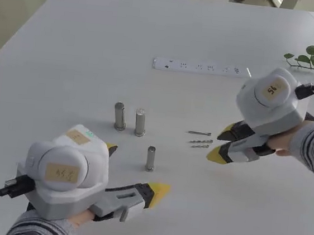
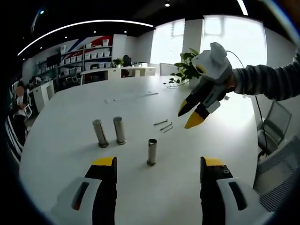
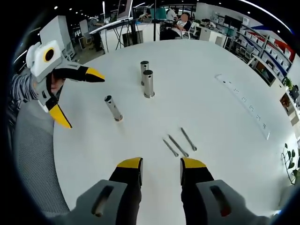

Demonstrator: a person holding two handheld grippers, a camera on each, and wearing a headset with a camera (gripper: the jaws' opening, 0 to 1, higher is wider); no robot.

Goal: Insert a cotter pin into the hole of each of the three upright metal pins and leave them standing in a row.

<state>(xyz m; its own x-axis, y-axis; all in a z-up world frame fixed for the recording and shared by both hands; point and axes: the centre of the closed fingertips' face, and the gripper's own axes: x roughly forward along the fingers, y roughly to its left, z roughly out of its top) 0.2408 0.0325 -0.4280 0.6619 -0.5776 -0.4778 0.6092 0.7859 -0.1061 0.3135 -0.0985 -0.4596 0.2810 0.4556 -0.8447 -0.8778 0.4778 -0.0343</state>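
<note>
Right tongs point(image 1: 222, 142) sit at centre right of the head view, jaws apart, nothing between them. Left tongs point(image 1: 136, 168) are low in the frame, jaws spread wide, also empty. So no pickup yet, by my reading.

The three cotter pins point(image 1: 200, 140) lie flat on the white counter point(image 1: 96, 49), side by side in a little stack of parallel lines, just left of the right tongs' yellow tips. That's the relation I care about. In the head view their long axes run roughly left to right, close to in line with the tongs. In the right gripper view they lie just above the two jaws, slanting from upper left to lower right. Closing the jaws would pinch across a thin shaft, not along it. The right tongs are clearly the nearer ones.

The three metal pins point(image 1: 140, 122) all stand upright left of centre. Two are just beside each other, and the front pin point(image 1: 151, 158) stands apart, lower in the frame. It's the one closest to the left tongs, rising between their jaws in the left gripper view. In the right gripper view I see a dark spot near its top, likely the hole.

A power strip point(image 1: 201, 68) lies higher up the frame, well apart from the work.

My call: the right takes a cotter pin and the left steadies the front pin.
</note>
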